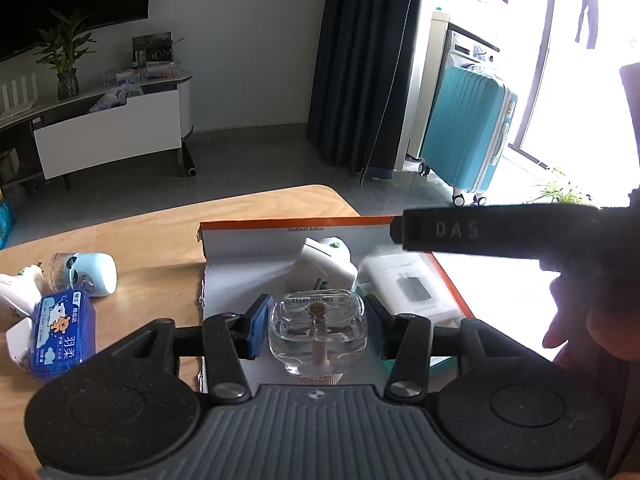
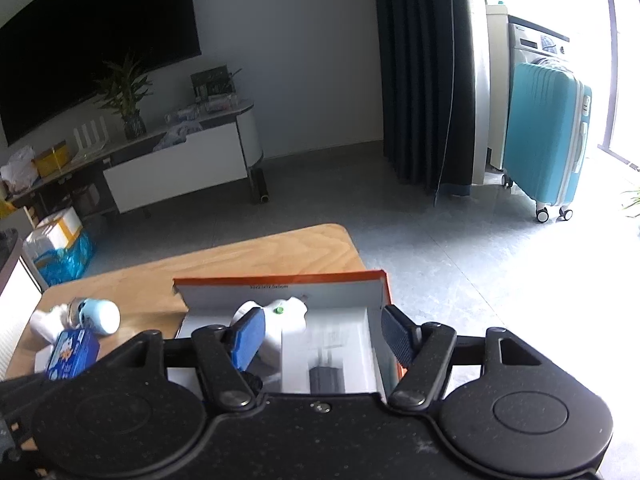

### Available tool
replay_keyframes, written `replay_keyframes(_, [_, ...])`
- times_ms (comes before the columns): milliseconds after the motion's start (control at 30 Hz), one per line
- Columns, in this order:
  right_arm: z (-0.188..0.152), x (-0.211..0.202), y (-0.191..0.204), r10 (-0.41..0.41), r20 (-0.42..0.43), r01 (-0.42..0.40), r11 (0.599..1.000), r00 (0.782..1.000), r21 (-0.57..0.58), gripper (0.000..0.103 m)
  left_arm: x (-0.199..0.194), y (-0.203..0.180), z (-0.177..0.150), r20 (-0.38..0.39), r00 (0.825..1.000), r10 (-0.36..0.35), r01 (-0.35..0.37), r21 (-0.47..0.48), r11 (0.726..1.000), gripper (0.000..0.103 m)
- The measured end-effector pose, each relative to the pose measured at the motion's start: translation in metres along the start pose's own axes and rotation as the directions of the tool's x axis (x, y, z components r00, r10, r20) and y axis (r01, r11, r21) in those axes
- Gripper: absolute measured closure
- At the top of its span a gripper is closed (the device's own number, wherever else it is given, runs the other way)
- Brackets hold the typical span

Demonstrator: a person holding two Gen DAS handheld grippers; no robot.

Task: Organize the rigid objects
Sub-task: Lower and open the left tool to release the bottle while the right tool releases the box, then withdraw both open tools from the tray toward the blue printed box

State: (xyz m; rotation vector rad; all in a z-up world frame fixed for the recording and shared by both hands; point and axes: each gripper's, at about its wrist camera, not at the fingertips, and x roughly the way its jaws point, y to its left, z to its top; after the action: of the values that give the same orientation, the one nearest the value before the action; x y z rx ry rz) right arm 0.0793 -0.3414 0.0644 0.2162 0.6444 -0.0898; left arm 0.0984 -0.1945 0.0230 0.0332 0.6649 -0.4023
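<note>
My left gripper (image 1: 316,326) is shut on a clear glass bottle (image 1: 318,330) with a wick, held over the orange-rimmed cardboard box (image 1: 296,225). Inside the box lie a white plug-in device (image 1: 326,266) and a white charger package (image 1: 412,284). My right gripper (image 2: 322,336) is open and empty, hovering over the same box (image 2: 280,280), above the white device (image 2: 280,316) and the white package (image 2: 332,344). The right gripper's dark body (image 1: 500,232) shows at the right in the left wrist view.
On the wooden table (image 1: 160,224) left of the box lie a light-blue round device (image 1: 90,274), a blue tissue pack (image 1: 64,332) and a white plug device (image 1: 16,292). A turquoise suitcase (image 1: 468,132) and a TV stand (image 1: 108,132) are beyond, on the floor.
</note>
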Motion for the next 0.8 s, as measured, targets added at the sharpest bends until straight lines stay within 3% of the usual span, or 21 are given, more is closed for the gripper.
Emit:
replay_keyframes(267, [-0.001, -0.021, -0.012, 0.0, 0.039, -0.001, 1.0, 0.999, 0.025, 0.025, 0.003, -0.003, 0.0, -0.013, 1.0, -0.018, 0.018, -0.014, 1.0, 0.054])
replay_keyframes(400, [-0.001, -0.033, -0.013, -0.007, 0.069, 0.006, 1.0, 0.998, 0.021, 0.025, 0.008, -0.004, 0.0, -0.042, 0.997, -0.072, 0.071, -0.034, 0.997, 0.051])
replay_keyframes(433, [-0.001, -0.036, -0.013, -0.005, 0.077, 0.004, 1.0, 0.997, 0.02, 0.025, 0.008, -0.004, 0.0, -0.046, 0.997, -0.068, 0.066, -0.033, 0.997, 0.048])
replay_keyframes(467, [-0.002, -0.039, -0.012, -0.005, 0.084, 0.004, 1.0, 0.996, 0.017, 0.025, 0.008, -0.005, 0.001, -0.049, 0.997, -0.058, 0.057, -0.033, 0.998, 0.038])
replay_keyframes(667, [-0.004, -0.049, -0.004, -0.005, 0.094, 0.006, 1.0, 0.996, -0.012, 0.024, -0.002, -0.003, 0.004, -0.048, 0.999, -0.015, 0.014, -0.027, 1.0, 0.016])
replay_keyframes(800, [-0.007, -0.055, 0.004, 0.003, 0.098, -0.001, 1.0, 0.995, -0.021, 0.015, -0.01, 0.003, 0.004, -0.047, 0.998, 0.031, -0.033, -0.036, 0.999, 0.0])
